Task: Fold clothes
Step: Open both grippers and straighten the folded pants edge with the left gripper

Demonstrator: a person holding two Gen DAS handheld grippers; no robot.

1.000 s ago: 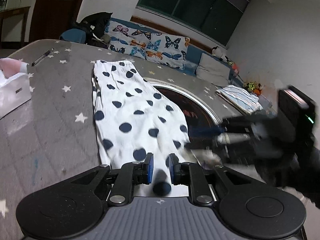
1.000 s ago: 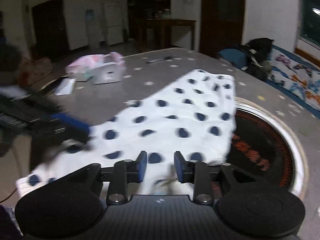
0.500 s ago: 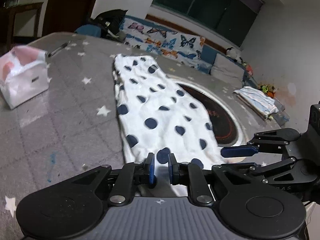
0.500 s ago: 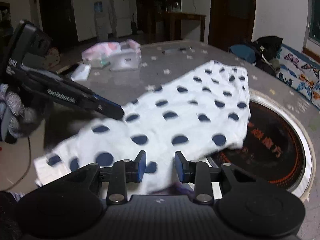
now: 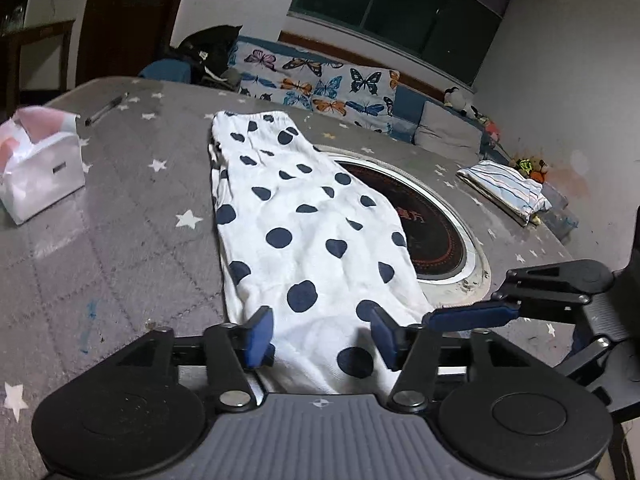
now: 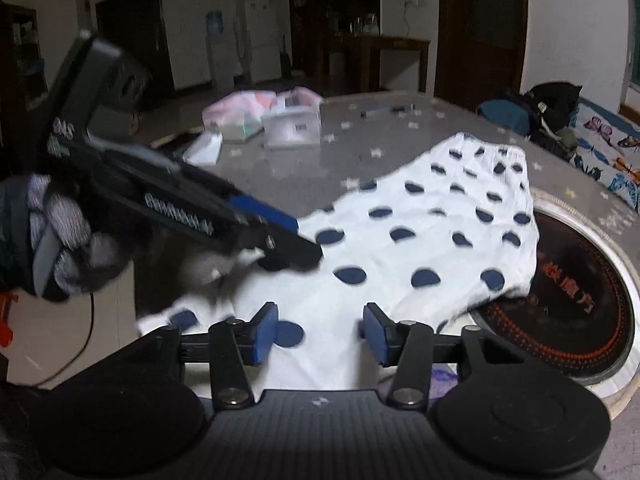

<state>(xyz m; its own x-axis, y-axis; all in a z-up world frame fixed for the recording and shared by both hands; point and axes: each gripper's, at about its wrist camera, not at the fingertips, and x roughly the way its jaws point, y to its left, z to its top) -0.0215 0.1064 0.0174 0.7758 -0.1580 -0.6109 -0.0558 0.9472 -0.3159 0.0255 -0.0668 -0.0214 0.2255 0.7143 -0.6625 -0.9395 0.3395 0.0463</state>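
Grey starred counter [image 5: 120,240] is carrying spotted pants [image 5: 304,232] | left tool [image 5: 322,340] is gaping, spread at 6 o'clock | right tool [image 6: 320,334] is gaping likewise, pinching nothing

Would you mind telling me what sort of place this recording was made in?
Most likely a home living room: a butterfly-print sofa under a dark window, a water dispenser by the far wall, and the polka-dot garment spread on a star-patterned table.
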